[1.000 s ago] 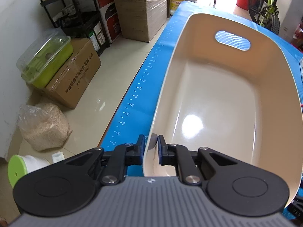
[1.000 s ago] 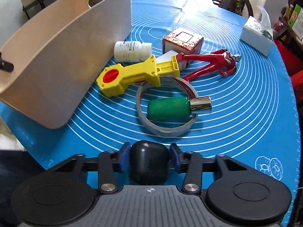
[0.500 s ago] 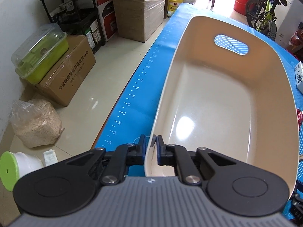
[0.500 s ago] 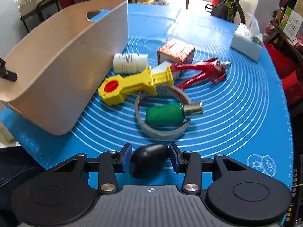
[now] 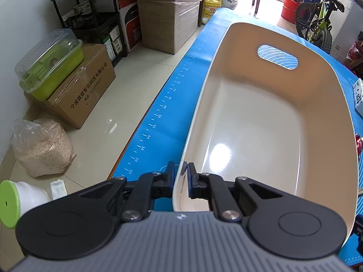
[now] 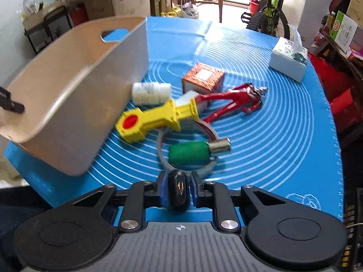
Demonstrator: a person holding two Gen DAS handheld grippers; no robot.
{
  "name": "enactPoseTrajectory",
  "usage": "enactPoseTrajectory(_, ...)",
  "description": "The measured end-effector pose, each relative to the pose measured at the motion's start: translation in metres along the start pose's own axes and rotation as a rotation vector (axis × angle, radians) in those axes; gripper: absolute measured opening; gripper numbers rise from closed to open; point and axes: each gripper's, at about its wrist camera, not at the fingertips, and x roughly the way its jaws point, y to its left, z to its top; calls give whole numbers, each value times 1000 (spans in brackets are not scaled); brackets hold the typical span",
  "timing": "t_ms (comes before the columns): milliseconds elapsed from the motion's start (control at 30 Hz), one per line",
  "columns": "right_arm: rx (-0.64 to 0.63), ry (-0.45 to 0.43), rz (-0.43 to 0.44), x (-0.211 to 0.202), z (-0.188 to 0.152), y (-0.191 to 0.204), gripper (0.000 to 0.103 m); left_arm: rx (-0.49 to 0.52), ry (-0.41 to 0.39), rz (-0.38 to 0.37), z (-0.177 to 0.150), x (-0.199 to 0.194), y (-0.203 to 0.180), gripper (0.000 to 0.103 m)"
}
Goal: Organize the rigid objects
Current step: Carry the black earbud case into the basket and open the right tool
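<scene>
From the left wrist, the left tool [image 5: 180, 176] is pinched tight on the near rim of the long beige plastic tub [image 5: 326, 104], 1 pad outside the wall and 1 inside. The tub sits on the blue mat covering the bench [image 5: 158, 122], its bottom bare, an oval handle slot in its far end wall.

From the right wrist, the right tool [image 6: 178, 191] grips a small glossy black rounded object [image 6: 178, 190] between its blue pads, raised off the mat; its jaws are closed about that object's width. Just right of the tub lie a white pill bottle [image 6: 150, 93] on its side and a yellow plastic toy with a red disc [image 6: 154, 119]. Further right of the tub are a red-patterned square box [image 6: 204, 78], a red action figure [image 6: 233, 100], a grey tape ring [image 6: 209, 166] and a green bottle with a gold cap [image 6: 192, 153] lying across that ring. A white tissue pack [image 6: 289, 60] sits well apart from the tub.
</scene>
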Motion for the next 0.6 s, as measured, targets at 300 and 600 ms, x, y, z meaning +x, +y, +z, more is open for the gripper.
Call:
enactPoseTrajectory(300,-3,31,-19,14,-7,-3,54,-11,-4,-6,-1,0,2,13)
enactPoseTrajectory(600,-24,71,11,31,-13,7,34,-18,-7,-16,-3,1,4,12)
